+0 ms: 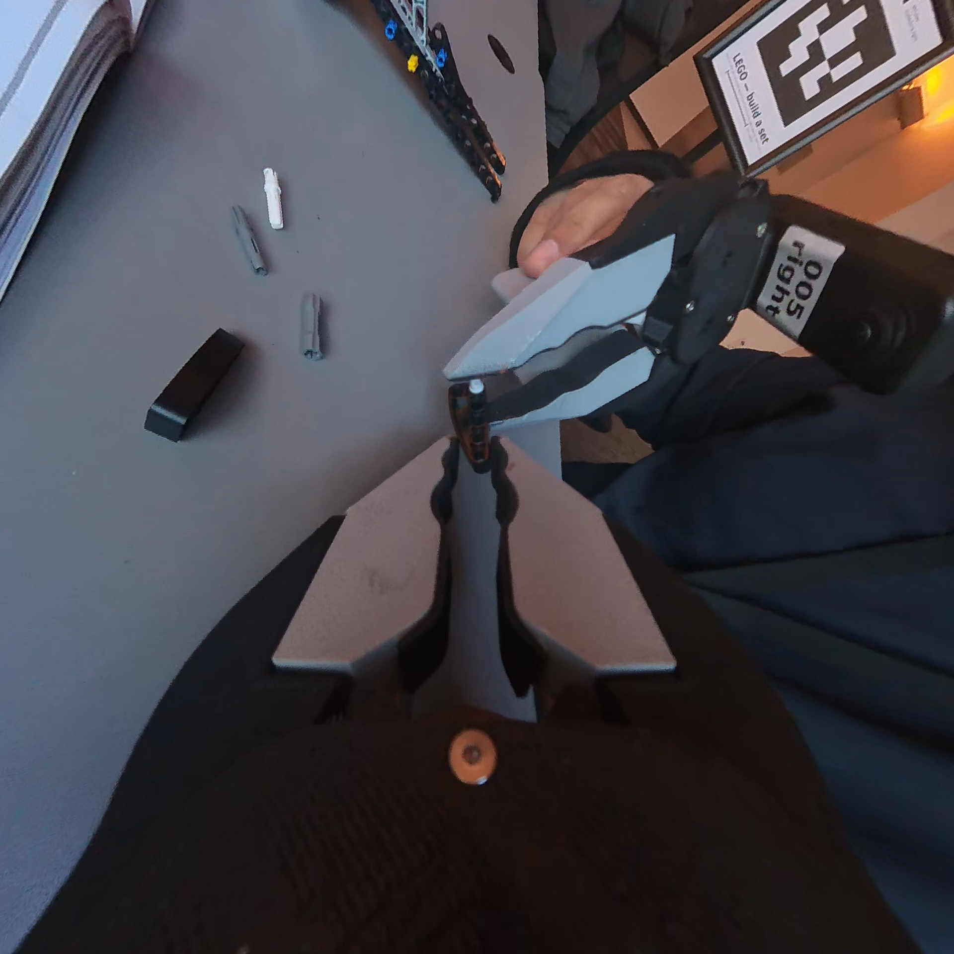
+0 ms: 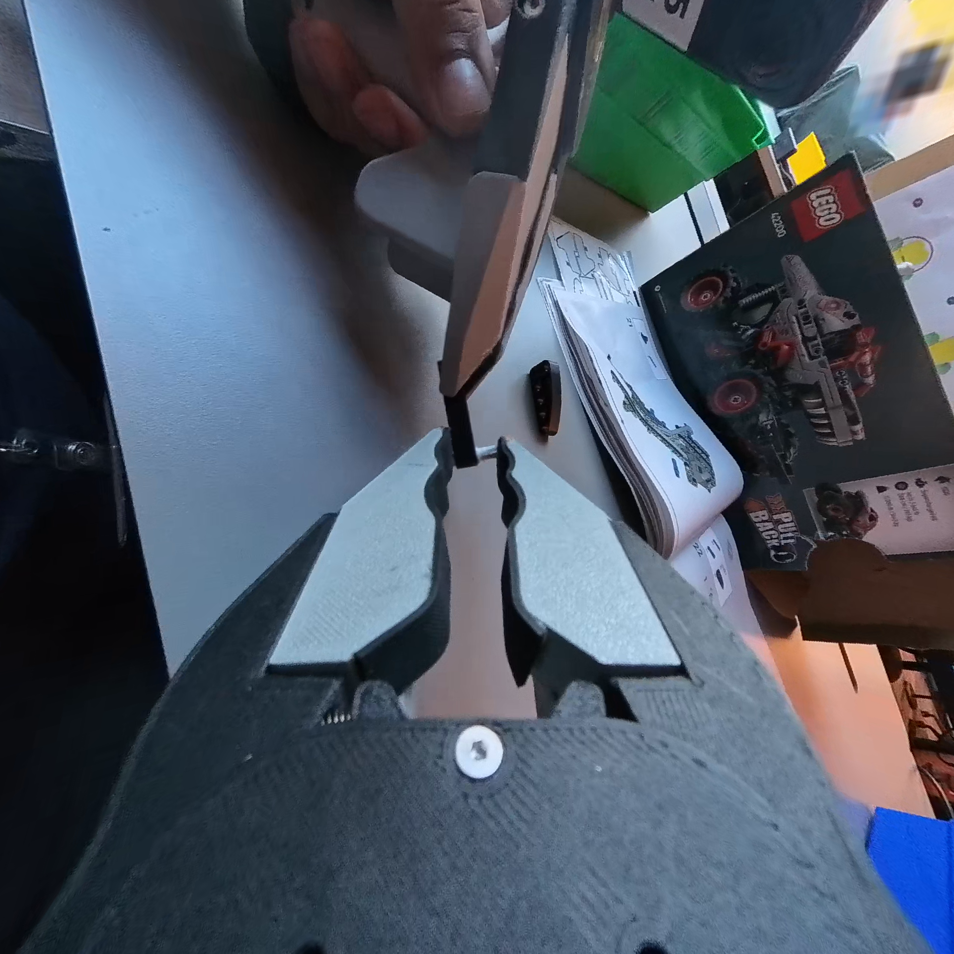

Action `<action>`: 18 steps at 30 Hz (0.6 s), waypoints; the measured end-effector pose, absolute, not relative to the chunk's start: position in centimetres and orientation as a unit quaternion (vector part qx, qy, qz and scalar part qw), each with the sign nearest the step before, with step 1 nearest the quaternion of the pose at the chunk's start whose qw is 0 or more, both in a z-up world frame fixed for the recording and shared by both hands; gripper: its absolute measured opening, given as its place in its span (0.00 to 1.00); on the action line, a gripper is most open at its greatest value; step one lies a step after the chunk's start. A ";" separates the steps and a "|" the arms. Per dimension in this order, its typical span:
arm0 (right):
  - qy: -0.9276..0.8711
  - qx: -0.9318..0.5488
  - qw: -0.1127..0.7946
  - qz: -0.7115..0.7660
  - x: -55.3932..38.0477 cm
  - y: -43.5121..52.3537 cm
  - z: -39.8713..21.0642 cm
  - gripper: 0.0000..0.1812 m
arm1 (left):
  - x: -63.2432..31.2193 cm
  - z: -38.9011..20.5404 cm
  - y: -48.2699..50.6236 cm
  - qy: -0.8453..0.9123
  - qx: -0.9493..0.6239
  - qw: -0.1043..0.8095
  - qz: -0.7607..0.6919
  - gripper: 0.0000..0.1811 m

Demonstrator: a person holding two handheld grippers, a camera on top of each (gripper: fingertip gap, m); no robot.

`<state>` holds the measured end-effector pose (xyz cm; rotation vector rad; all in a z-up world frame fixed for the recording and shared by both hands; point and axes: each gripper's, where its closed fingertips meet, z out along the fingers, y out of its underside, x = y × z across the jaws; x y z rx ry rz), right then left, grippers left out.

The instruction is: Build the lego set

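My left gripper (image 1: pixel 474 448) is shut on a small black curved brick (image 1: pixel 467 420) and holds it above the grey table (image 1: pixel 129 542). My right gripper (image 1: pixel 477 395) comes in from the right. In the right wrist view it (image 2: pixel 474 450) is closed around the same brick (image 2: pixel 462 439) and a short white pin (image 2: pixel 488 451) that sticks out of the brick's side. The pin's tip also shows in the left wrist view (image 1: pixel 476 386). One left finger (image 2: pixel 490 289) reaches down from above.
On the table lie a white pin (image 1: pixel 272 199), two grey pins (image 1: pixel 249 240) (image 1: pixel 312 326), another black curved brick (image 1: pixel 195 384) (image 2: pixel 544 408) and a black beam assembly (image 1: pixel 459 113). An open instruction booklet (image 2: pixel 645 413), the set's box (image 2: pixel 800 361) and a green bin (image 2: pixel 661 118) stand behind. The grippers are tip to tip, or close to it. It is some 20 cm from my right tips to the black beam assembly (image 1: pixel 459 113).
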<state>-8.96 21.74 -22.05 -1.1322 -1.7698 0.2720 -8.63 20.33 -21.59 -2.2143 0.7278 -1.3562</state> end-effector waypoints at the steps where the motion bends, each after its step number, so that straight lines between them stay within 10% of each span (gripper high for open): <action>1: -0.729 -0.465 0.490 0.110 -9.0 21.7 -22.0 0.08 | -8.6 -21.6 20.3 0.263 -0.801 0.220 -0.492 0.06; 18: -0.715 -0.439 0.537 0.086 -9.4 22.1 -21.2 0.09 | -8.9 -21.4 20.7 0.259 -0.800 0.231 -0.490 0.05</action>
